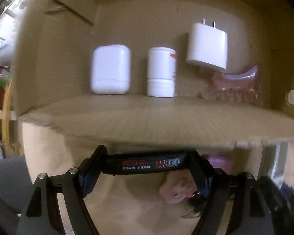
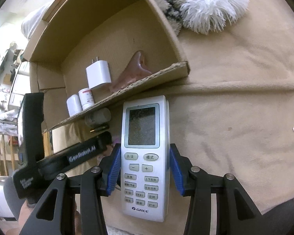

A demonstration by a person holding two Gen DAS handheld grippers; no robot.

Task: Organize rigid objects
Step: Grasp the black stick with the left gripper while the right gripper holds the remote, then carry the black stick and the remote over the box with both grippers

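Right hand-held gripper [image 2: 145,173] pinches the remote [image 2: 145,156] lengthwise, screen pointing forward.

Cardboard box [image 1: 166,115]: plain brown, inside & out. In it: earbud case [image 1: 110,72] all white; small bottle [image 1: 161,72] white w/ red-marked label; charger plug [image 1: 207,47] white w/ metal prongs; hair clip [image 1: 235,84] see-thru pink.

Left hand-held gripper [image 1: 147,164]: black frame, silver rivets; clamps a black bar [image 1: 145,163] w/ red & white print.

Right hand-held gripper [image 2: 145,170]: black w/ ribbed blue pads [image 2: 114,173]. Remote [image 2: 145,156]: silver-white body, grey screen, pale grey buttons w/ dark lettering, blue logo.

Blanket [image 2: 235,127]: plain tan. Rug [image 2: 186,0]: shaggy black-and-white w/ white tassel.
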